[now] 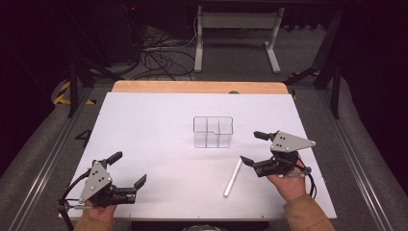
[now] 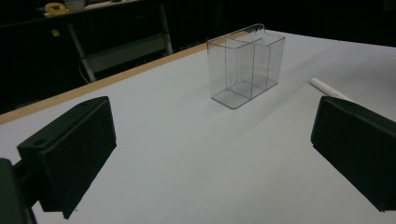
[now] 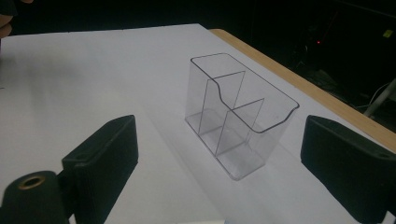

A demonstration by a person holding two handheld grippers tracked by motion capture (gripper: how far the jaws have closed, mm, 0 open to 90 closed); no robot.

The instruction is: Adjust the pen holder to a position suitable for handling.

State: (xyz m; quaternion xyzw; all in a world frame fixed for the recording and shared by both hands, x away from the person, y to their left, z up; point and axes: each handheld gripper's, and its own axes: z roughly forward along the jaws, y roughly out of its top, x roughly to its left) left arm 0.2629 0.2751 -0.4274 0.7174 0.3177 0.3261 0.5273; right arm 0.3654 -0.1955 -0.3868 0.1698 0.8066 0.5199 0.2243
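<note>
A clear plastic organiser box point(image 1: 213, 131) with inner dividers stands upright and empty near the middle of the white table top point(image 1: 159, 125). It also appears in the left gripper view point(image 2: 245, 63) and, close up, in the right gripper view point(image 3: 238, 112). A white stick-like tube point(image 1: 233, 177) lies flat in front of the box; its end is seen past my left jaws point(image 2: 327, 87). My left gripper point(image 1: 129, 169) is open near the front left edge, with nothing between its jaws. My right gripper point(image 1: 255, 147) is open just right of the tube, pointing at the box.
A wooden strip point(image 1: 199, 87) runs along the table's far edge. Beyond it stand a white table frame point(image 1: 235, 33) and loose cables point(image 1: 159, 57) on the floor. Metal rails point(image 1: 43, 159) flank the table.
</note>
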